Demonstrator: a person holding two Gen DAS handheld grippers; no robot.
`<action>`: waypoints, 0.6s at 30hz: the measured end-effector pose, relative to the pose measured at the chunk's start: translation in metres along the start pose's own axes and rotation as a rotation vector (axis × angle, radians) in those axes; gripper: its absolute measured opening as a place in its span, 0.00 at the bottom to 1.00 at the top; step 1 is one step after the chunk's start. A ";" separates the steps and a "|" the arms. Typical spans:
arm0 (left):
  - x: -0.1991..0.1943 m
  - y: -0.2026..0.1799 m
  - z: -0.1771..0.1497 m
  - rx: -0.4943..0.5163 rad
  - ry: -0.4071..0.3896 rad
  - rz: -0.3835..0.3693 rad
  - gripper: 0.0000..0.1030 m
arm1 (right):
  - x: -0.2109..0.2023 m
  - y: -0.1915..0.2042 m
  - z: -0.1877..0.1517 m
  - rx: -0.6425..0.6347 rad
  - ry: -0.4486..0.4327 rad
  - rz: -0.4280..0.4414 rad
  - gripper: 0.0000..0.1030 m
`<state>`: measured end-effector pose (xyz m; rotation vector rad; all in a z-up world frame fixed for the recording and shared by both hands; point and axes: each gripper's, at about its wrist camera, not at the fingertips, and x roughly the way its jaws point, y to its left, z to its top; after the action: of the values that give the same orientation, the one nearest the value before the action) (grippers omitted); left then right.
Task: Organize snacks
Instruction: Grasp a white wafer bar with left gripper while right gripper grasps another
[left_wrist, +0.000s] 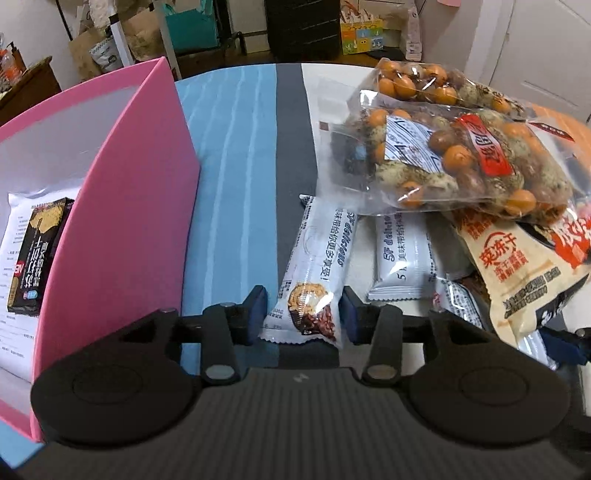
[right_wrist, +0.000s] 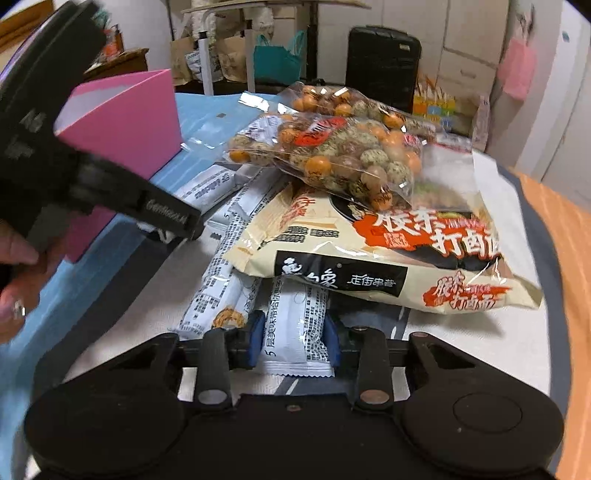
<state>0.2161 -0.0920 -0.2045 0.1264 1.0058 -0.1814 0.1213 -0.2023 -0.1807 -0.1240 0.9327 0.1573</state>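
A white wafer bar (left_wrist: 317, 266) lies on the striped cloth at the left edge of a snack heap. My left gripper (left_wrist: 303, 314) has its blue pads against the two sides of the bar's near end. In the right wrist view, my right gripper (right_wrist: 295, 332) is shut on the near end of another white wafer bar (right_wrist: 291, 314), whose far end runs under a beige noodle bag (right_wrist: 388, 236). Two clear bags of coated peanuts (right_wrist: 332, 155) lie on top of the heap. An open pink box (left_wrist: 122, 206) stands at the left, holding a black carton (left_wrist: 37, 258).
More wafer bars (left_wrist: 399, 258) lie under the noodle bag (left_wrist: 524, 273) and the peanut bags (left_wrist: 461, 158). A hand (right_wrist: 18, 266) holds the left tool close beside the pink box (right_wrist: 129, 122). A black case (right_wrist: 384, 66) and paper bags stand beyond the table.
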 end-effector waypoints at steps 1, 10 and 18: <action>0.000 -0.001 0.000 0.002 -0.002 0.000 0.41 | -0.002 0.001 -0.001 -0.010 0.000 -0.002 0.33; -0.003 0.002 0.000 -0.012 0.017 -0.002 0.33 | -0.018 -0.002 -0.004 0.072 0.048 0.026 0.31; -0.014 0.012 -0.007 -0.072 0.051 -0.029 0.29 | -0.027 0.002 -0.009 0.053 0.044 0.039 0.31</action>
<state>0.2057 -0.0777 -0.1958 0.0511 1.0636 -0.1691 0.0979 -0.2045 -0.1645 -0.0608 0.9830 0.1662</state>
